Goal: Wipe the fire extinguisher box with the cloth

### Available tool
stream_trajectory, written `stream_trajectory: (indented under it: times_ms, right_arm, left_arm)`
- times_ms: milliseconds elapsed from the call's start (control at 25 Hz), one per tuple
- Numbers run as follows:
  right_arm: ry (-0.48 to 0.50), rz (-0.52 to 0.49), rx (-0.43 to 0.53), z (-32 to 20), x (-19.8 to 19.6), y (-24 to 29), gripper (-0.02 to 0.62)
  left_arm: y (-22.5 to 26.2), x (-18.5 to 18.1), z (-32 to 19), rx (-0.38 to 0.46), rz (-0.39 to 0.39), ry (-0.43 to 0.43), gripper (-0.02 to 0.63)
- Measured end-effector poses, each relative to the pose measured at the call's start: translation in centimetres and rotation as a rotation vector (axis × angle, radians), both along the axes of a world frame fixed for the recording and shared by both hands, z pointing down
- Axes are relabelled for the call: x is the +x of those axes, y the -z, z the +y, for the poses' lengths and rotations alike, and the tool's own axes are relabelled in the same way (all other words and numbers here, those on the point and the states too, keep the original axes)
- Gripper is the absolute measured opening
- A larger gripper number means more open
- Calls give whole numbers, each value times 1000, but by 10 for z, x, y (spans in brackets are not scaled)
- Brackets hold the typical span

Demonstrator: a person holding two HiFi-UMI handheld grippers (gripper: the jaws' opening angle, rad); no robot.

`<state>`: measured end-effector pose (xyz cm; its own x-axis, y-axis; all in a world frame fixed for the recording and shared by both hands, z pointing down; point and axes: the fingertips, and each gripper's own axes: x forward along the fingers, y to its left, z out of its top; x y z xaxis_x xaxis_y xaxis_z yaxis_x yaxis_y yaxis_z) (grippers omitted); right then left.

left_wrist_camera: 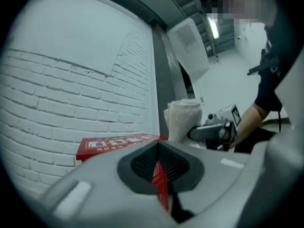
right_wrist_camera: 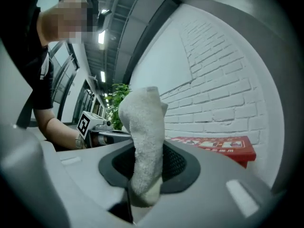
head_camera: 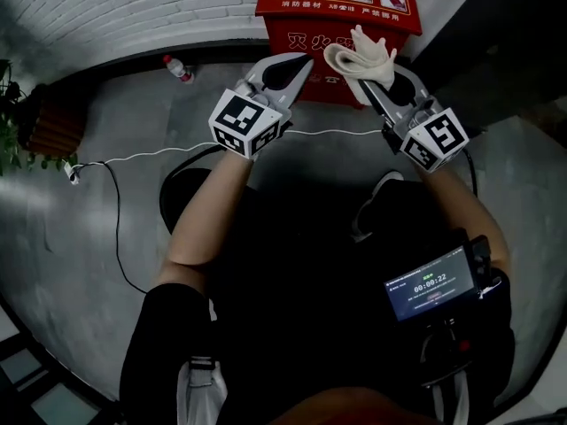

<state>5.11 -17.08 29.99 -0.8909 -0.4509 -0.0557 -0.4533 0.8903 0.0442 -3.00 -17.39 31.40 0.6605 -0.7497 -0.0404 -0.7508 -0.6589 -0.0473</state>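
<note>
Right claw (right_wrist_camera: 142, 196) clamps cloth (right_wrist_camera: 142, 137) | left claw (left_wrist_camera: 164, 194) closed, empty | fire extinguisher box (head_camera: 337, 9) front partly hidden behind both

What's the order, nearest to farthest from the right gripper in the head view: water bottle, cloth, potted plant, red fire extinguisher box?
1. cloth, clamped in the jaws of the right gripper.
2. fire extinguisher box, just beyond, at the wall.
3. water bottle, leftward along the wall.
4. potted plant, far left edge.
</note>
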Motion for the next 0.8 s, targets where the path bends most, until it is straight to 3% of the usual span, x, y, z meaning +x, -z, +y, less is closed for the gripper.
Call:
stream_trajectory:
  times_ms: [160,800]
  right_arm:
    - [-6,-42,-75,5,-3,-10,97]
    - [-86,32,-66,-6,-10,-33,95]
  left_arm:
    - [5,4,6,15,42,7,2]
    - [-5,19,-2,-3,52,17,2]
